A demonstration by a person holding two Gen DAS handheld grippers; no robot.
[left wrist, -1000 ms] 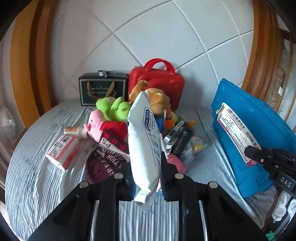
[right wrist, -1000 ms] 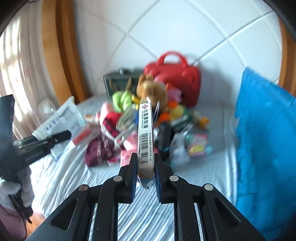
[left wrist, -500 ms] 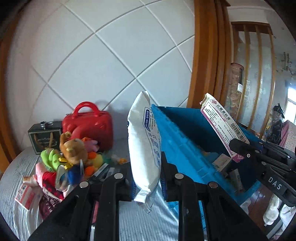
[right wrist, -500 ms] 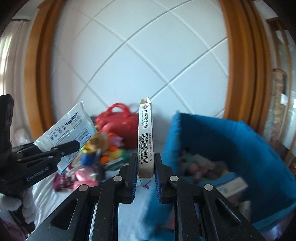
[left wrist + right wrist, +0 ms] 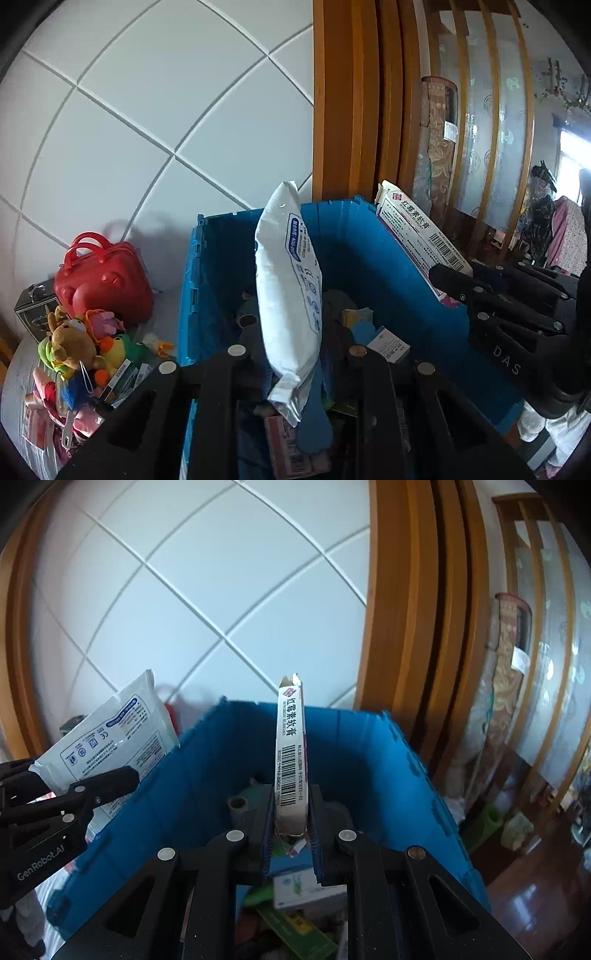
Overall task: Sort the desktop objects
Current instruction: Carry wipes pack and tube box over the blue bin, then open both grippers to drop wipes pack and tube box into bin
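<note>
Closest to us, our left gripper [image 5: 295, 354] pinches the lower part of a soft white plastic pouch with blue print [image 5: 291, 295], which stands up between the pads and leans slightly. It looks light and pliable, so we judge a hold low on its body lets the top flop, and the glossy film may slip. Our right gripper [image 5: 290, 830] is pressed tight on the bottom end of a slim white cardboard carton with a barcode [image 5: 291, 760], held upright; it seems stiff, light and easily crushed. Just ahead of and below both tools sits the open blue plastic crate [image 5: 351, 746], already holding boxes. Far off to the left lies a heap of plush toys [image 5: 77, 347] beside a red plastic case [image 5: 103, 284].
</note>
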